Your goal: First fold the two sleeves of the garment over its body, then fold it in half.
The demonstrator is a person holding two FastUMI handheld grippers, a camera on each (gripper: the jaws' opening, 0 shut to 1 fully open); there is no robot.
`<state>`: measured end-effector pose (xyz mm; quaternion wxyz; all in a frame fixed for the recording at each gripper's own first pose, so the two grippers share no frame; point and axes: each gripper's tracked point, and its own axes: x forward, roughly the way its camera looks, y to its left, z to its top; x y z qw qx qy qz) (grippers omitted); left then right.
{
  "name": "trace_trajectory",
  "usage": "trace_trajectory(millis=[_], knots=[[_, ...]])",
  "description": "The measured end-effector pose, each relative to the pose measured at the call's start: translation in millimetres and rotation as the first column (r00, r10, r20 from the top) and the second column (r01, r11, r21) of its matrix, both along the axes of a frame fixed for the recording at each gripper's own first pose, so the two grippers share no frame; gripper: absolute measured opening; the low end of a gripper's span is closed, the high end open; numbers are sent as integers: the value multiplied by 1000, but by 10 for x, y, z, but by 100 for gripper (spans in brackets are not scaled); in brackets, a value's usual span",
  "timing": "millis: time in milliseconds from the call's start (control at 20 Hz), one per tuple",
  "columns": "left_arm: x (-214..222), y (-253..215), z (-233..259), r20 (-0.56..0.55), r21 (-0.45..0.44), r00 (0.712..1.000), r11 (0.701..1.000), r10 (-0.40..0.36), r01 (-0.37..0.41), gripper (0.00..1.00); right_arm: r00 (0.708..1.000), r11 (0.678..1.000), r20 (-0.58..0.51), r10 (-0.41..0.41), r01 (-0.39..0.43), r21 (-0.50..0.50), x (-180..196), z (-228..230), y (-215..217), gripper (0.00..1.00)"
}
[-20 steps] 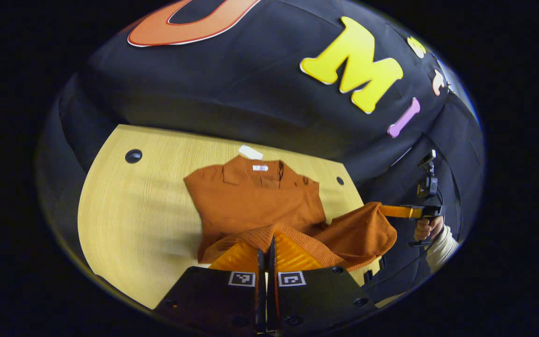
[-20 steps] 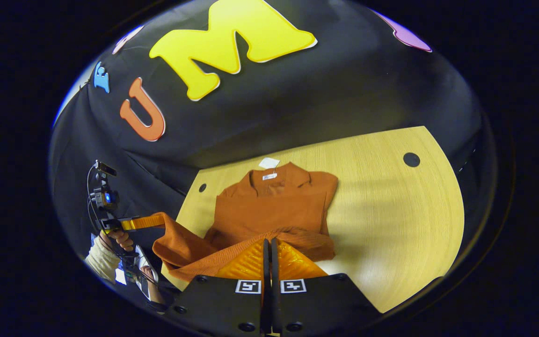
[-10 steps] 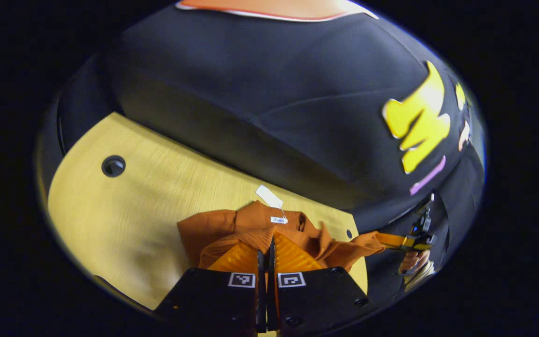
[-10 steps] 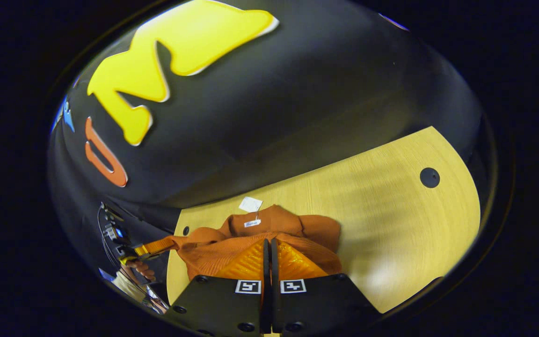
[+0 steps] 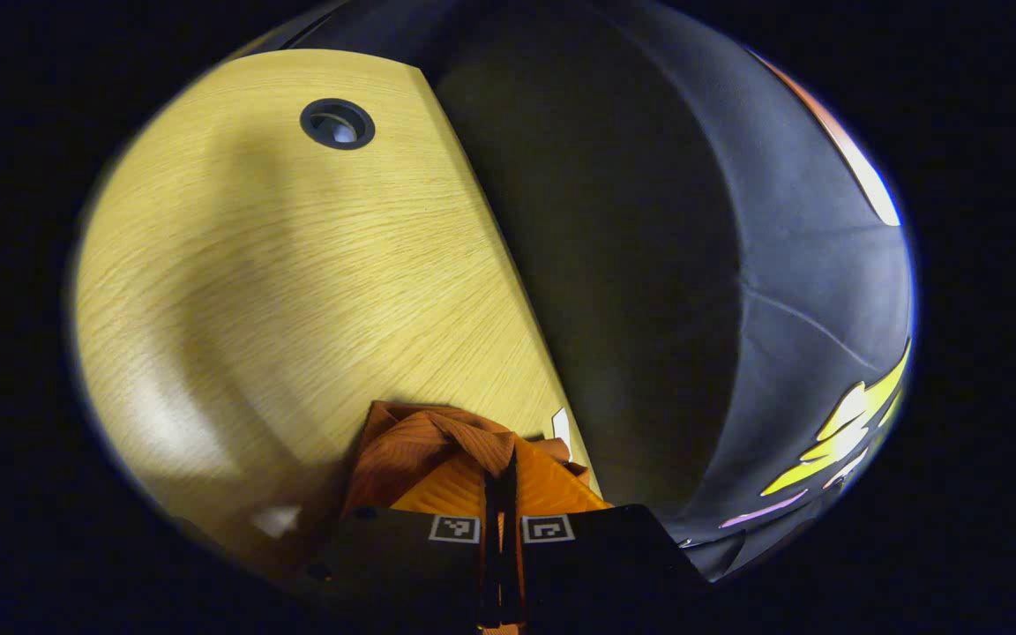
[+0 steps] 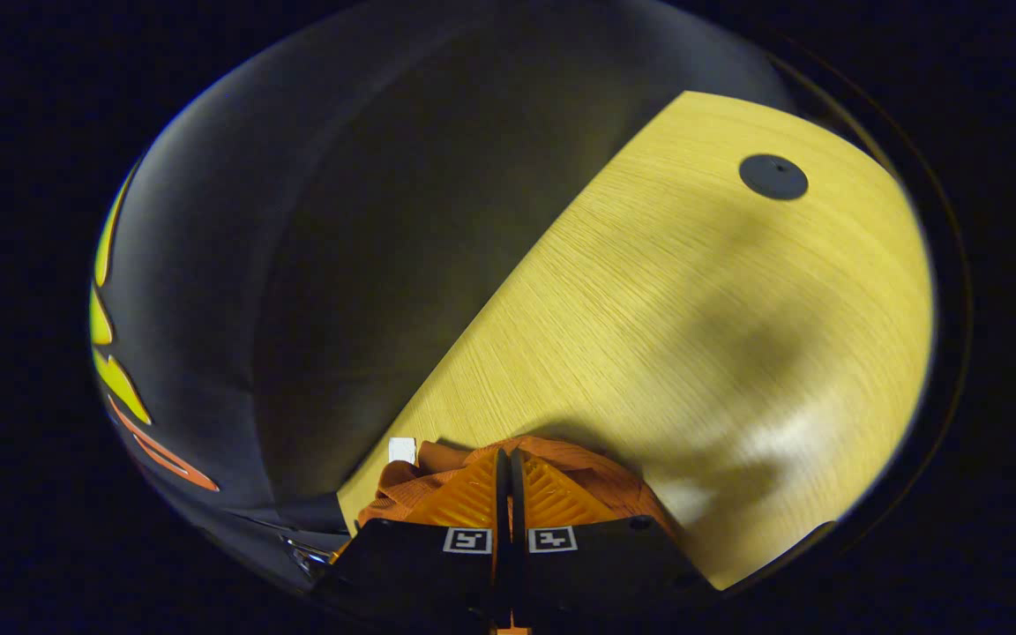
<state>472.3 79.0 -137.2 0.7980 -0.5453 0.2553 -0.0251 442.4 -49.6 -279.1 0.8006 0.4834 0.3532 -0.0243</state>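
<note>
The orange garment (image 5: pixel 424 441) lies bunched on the wooden table (image 5: pixel 252 282) near its far edge, directly under both grippers; the left gripper (image 5: pixel 499 481) and the right gripper (image 6: pixel 505 481) each have their jaws together, clamped on a fold of fabric, which suggests the lower hem is being carried over the body for the half-fold. A white tag (image 6: pixel 402 450) marks the collar end, beside the edge. The table carries a round dark grommet (image 5: pixel 338 123), and black cloth walls the booth beyond.

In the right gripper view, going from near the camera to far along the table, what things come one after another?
Right gripper → orange garment pinched between its fingers → bare wooden table → black round cap set in the table's far part.
</note>
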Motion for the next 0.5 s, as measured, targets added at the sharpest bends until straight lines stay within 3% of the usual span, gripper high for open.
trace_trajectory(millis=[250, 500], knots=[[87, -55, 83, 2, -65, 1000, 998, 24, -24, 6, 999, 999, 35, 24, -22, -35, 12, 72, -95, 3], [119, -21, 166, 10, -121, 999, 992, 46, -45, 10, 996, 998, 74, -41, 38, 42, 39, 260, -286, 5]])
